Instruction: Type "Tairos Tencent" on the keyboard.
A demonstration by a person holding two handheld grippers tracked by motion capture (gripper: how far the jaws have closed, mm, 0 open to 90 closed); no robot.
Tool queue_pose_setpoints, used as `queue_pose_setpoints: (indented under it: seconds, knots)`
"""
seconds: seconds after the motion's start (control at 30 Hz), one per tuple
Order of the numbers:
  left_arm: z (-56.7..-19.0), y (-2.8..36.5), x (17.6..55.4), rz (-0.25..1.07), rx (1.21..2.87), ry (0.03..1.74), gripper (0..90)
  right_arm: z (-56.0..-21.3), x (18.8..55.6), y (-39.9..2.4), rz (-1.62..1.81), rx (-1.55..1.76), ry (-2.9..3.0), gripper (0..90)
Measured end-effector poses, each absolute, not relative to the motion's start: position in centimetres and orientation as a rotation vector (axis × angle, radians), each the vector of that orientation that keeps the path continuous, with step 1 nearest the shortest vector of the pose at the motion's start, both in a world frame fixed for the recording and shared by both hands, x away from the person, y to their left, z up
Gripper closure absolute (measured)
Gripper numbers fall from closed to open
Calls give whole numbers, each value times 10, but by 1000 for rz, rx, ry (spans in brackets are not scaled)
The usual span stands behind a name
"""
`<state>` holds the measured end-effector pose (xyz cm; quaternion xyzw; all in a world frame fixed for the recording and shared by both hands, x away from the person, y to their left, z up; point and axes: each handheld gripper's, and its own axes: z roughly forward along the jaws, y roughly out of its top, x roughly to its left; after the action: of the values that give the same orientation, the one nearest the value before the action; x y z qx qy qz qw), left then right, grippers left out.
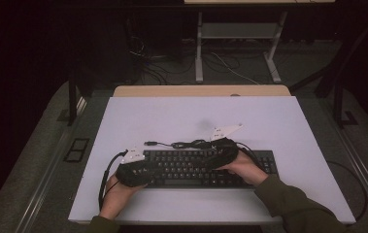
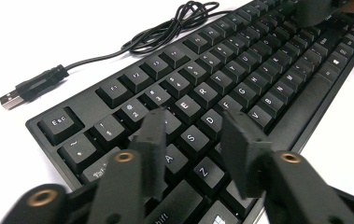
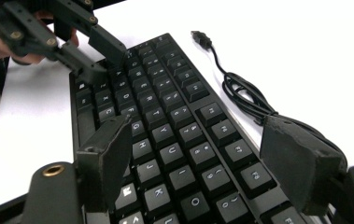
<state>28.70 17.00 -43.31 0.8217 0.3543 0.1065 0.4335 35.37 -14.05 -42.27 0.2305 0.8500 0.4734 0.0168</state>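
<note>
where both hands cover it, keyboard (image 1: pixel 191 167) partly hidden; left tongs (image 2: pixel 191 133) and right tongs (image 3: pixel 202 154) open, nothing gripped.

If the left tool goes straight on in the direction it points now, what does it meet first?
Most likely the keyboard. The left tool stands open just above the letter keys near A, S and D, angled down at them, so those keys come first; the exact key is unclear.
</note>
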Motion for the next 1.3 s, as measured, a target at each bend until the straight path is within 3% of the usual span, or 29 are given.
queue_pose_setpoints:
  seconds: [0.33, 0.67, 1.1, 1.3]
  knots:
    - [-433, 170, 287, 287, 2026, 892, 358, -425, 356, -138, 1477, 735, 2634, 353]
    - [-435, 169, 287, 302, 2023, 906, 177, -425, 356, -139, 1482, 721, 2637, 630]
    - [-437, 164, 286, 294, 2036, 882, 129, -429, 353, -135, 1412, 665, 2705, 881]
    - [-438, 164, 287, 283, 2037, 883, 107, -430, 352, -134, 1385, 654, 2739, 894]
